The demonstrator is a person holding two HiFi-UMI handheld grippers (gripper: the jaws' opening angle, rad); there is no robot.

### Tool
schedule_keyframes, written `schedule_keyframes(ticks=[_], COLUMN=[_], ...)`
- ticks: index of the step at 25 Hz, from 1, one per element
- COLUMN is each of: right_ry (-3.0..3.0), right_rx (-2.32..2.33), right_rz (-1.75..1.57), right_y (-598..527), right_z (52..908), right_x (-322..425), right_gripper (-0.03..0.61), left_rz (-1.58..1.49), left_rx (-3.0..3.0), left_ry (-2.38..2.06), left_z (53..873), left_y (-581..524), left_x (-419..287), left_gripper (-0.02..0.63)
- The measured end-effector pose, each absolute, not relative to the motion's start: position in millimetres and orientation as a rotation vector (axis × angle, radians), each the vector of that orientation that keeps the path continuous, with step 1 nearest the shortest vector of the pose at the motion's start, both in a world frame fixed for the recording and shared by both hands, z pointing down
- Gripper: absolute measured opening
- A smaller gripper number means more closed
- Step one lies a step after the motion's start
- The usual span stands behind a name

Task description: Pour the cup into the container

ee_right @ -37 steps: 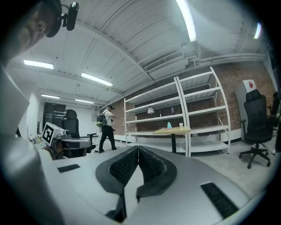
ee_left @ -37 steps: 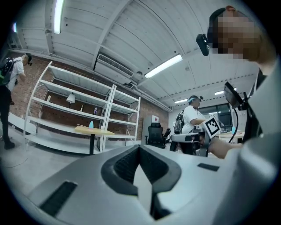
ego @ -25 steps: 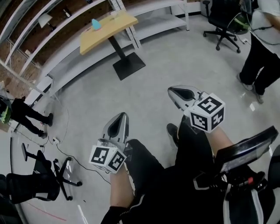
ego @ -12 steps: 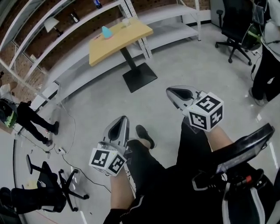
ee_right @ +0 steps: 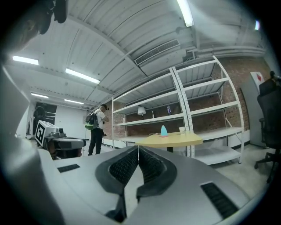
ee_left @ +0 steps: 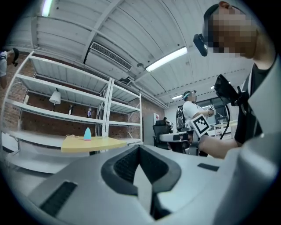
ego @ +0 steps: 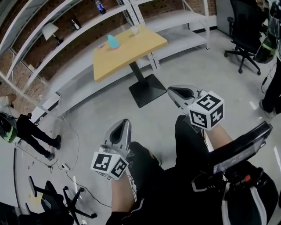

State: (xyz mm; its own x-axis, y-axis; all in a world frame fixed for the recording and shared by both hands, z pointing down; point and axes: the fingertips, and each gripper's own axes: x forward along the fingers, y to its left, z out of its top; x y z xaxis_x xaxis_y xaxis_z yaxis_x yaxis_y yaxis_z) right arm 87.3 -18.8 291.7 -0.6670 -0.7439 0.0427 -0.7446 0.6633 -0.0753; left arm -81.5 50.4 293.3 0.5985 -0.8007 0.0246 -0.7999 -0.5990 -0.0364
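Cup (ego: 135, 30) right of container (ego: 113, 41), both on table (ego: 131, 55); shelving (ego: 175, 19) behind table; office chair (ego: 244, 26) far right.

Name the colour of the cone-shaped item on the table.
The cone-shaped item is turquoise; clearest in head view.

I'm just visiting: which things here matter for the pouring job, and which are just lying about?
For the job: left hand-held gripper, right hand-held gripper, both shut and empty; clear cup and teal vessel on the yellow table.
Lying about: office chair, bottle on the shelf, lamp.

Yellow table (ego: 131, 53) — teal object (ego: 113, 41), clear cup (ego: 135, 30)
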Motion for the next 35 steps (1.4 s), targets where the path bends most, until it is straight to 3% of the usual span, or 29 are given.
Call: schedule_keyframes(ticks=[35], right_ry=[-2.814], right_rx=[1.518], right_rz=[0.118], right_y=[-491.2], right_z=[268.7], right_x=[42.5], right_gripper=[0.005], left_rz=[-0.036], left_rx=[-2.843], left_ry=[1.271], left_z=[276.7], left_y=[-446.7], left_x=[-166.7], left_gripper=[-0.007])
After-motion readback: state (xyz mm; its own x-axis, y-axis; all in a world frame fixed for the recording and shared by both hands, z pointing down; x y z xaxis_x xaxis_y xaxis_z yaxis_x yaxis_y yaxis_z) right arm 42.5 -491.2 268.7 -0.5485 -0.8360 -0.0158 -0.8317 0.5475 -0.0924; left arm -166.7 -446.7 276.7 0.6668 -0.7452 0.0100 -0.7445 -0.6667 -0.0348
